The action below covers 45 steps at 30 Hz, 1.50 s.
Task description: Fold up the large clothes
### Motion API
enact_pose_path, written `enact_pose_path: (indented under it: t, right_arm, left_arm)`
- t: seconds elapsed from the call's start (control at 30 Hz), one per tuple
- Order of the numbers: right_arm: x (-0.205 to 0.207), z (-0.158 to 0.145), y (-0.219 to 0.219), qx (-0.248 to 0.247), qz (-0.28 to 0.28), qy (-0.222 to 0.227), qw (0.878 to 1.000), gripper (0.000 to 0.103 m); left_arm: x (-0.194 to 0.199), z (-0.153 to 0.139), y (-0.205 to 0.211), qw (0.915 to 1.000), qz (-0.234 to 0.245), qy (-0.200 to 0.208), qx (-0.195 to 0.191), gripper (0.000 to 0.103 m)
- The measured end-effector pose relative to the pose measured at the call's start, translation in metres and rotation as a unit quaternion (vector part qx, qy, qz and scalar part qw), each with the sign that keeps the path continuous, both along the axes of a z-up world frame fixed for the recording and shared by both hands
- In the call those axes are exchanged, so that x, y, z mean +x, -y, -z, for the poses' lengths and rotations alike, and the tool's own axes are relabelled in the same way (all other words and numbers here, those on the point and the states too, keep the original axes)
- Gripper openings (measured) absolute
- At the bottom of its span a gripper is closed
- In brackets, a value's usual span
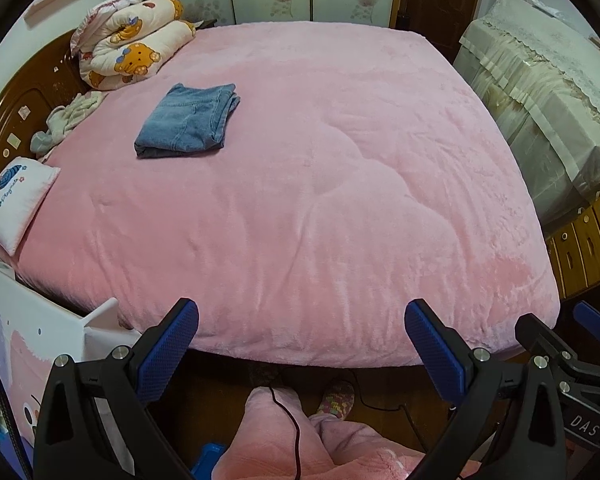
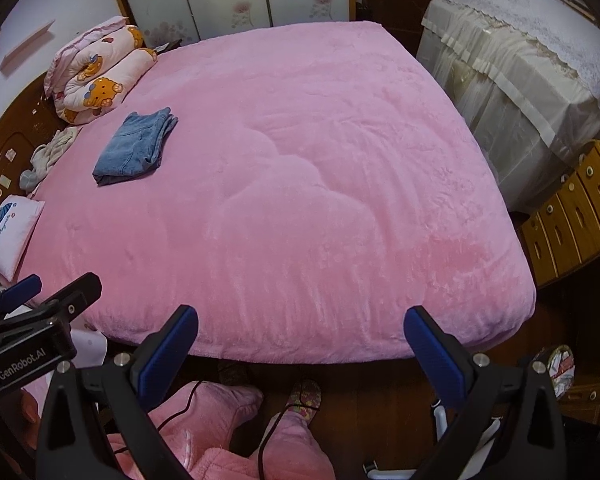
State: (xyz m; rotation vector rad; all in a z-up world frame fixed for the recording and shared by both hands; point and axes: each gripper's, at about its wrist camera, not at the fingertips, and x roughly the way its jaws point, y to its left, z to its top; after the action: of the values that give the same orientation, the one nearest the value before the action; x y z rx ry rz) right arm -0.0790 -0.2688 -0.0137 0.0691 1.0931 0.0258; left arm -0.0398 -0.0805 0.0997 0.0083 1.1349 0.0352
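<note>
Blue jeans (image 1: 188,121), pink blanket (image 1: 340,184) (bear-print quilt (image 1: 136,46), probably).

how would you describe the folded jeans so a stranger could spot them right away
Start from the big bed under the pink blanket and look toward the wooden headboard side. The folded jeans lie flat on the blanket, just in front of the rolled bear-print quilt. They are the only blue denim item, a neat rectangle, unlike the crumpled pale cloth nearby.

This is a bedroom in a home: a big bed (image 1: 300,200) with a pink cover, a pillow (image 1: 16,204), and a rolled quilt (image 1: 136,40).
</note>
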Motion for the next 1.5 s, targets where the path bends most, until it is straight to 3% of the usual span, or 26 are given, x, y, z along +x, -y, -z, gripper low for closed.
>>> enact_pose_path:
  t: [0.43, 1.5]
  right_arm:
    - [-0.003, -0.012, -0.001, -0.010, -0.009, 0.027, 1.000, 0.103]
    - [-0.001, -0.012, 0.003, -0.008, -0.005, 0.024, 1.000, 0.103]
  left_arm:
    - [-0.007, -0.007, 0.005, 0.9997, 0.013, 0.023, 0.000, 0.102]
    - [-0.005, -0.006, 0.011, 0.9995, 0.020, 0.025, 0.000, 0.102]
